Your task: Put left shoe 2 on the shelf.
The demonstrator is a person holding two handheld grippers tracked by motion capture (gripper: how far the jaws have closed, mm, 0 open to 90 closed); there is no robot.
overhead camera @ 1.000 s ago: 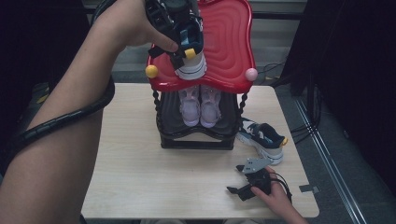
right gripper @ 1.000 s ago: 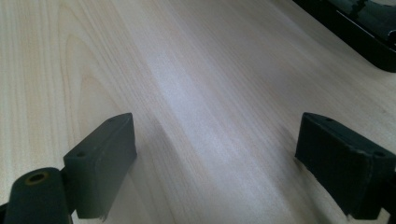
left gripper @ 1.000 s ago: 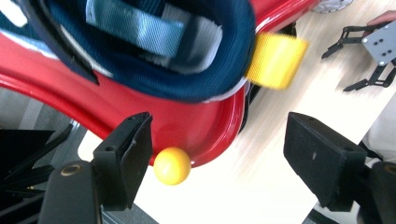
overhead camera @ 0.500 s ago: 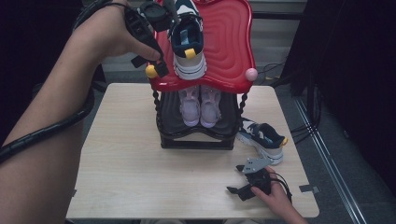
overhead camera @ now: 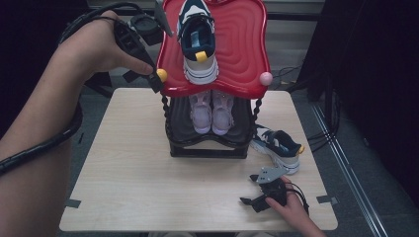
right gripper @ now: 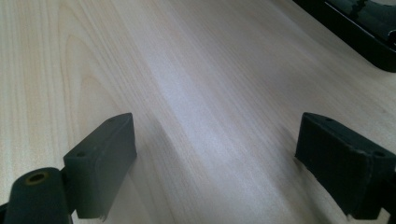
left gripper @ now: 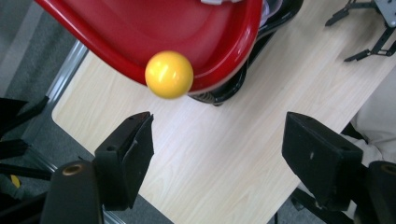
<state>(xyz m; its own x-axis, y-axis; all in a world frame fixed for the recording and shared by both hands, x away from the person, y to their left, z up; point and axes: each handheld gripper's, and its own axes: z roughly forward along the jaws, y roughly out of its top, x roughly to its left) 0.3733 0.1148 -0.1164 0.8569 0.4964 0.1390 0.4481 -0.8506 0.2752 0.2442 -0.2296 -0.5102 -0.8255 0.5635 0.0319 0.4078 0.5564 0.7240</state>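
Left gripper (overhead camera: 157, 86), raised in a bent-wrist hand, points down beside the glossy red shelf's yellow knob (left gripper: 169, 74), jaws spread and empty; right gripper (right gripper: 224, 154) rests low on the pale wooden table (overhead camera: 133, 182), jaws spread.

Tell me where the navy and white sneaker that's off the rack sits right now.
In the high view, the loose sneaker lies on the table at the rack's right foot, just beyond the right gripper.

Even overhead light brightens the table (overhead camera: 148, 173); the room around it is dark. Glare streaks the red tray (overhead camera: 242, 44) and spots the yellow ball (left gripper: 169, 74). Near fingers (right gripper: 100, 165) look soft, from 6 o'clock.
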